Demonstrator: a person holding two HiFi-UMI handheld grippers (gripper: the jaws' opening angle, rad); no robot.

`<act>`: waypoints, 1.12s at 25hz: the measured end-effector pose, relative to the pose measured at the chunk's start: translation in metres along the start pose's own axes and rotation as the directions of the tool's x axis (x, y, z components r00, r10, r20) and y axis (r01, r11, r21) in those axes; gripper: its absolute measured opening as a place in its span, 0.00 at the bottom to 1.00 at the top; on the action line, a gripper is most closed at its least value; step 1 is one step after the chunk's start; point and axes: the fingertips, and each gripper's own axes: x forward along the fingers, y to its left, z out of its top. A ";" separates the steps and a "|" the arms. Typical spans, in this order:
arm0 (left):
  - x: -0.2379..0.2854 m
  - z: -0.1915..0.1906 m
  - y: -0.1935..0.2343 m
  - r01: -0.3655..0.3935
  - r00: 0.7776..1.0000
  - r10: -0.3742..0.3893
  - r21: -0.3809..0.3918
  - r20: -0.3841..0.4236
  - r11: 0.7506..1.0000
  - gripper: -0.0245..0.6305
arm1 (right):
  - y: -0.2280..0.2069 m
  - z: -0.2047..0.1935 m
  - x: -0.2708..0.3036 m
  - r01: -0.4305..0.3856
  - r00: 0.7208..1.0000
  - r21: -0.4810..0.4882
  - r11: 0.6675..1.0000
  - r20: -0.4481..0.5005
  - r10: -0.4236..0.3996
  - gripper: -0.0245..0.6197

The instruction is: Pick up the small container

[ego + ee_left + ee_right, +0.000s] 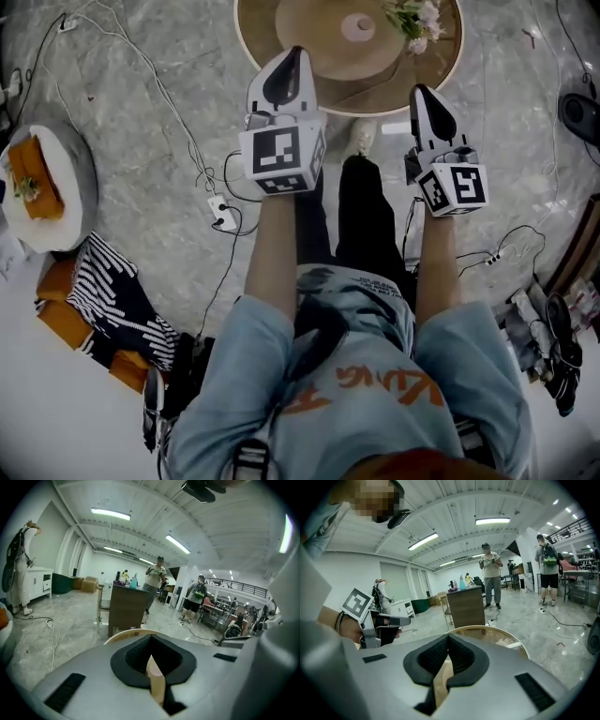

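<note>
- Looking steeply down, the head view showed the left gripper (292,54) and the right gripper (419,91) held side by side above a grey marbled floor (141,112), with their tips pointing toward a round light-wood table (272,37).
- The small round pink container (358,26) stood near the table's middle, beside a spray of pale flowers (412,17) and apart from both grippers.
- The left gripper's jaws were closed, the black pads (136,656) meeting on nothing.
- The right gripper's jaws were likewise closed and empty.
</note>
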 end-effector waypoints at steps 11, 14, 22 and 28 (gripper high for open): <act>0.033 -0.105 -0.004 0.050 0.994 -0.051 -0.010 -0.101 0.999 0.07 | 0.002 -0.097 0.033 -0.080 0.996 -0.012 0.997 -0.042 0.080 0.06; 0.054 -0.123 -0.012 0.087 0.992 -0.084 0.021 -0.095 0.996 0.07 | 0.000 -0.126 0.050 -0.113 0.993 -0.027 0.993 -0.046 0.112 0.06; 0.084 -0.172 -0.011 0.114 0.987 -0.106 0.060 -0.121 0.992 0.07 | -0.017 -0.168 0.088 -0.064 0.998 -0.027 0.998 -0.016 0.064 0.06; 0.093 -0.180 0.000 0.101 0.988 -0.096 0.035 -0.122 0.994 0.07 | -0.041 -0.185 0.129 -0.018 0.999 -0.067 0.998 -0.052 0.014 0.25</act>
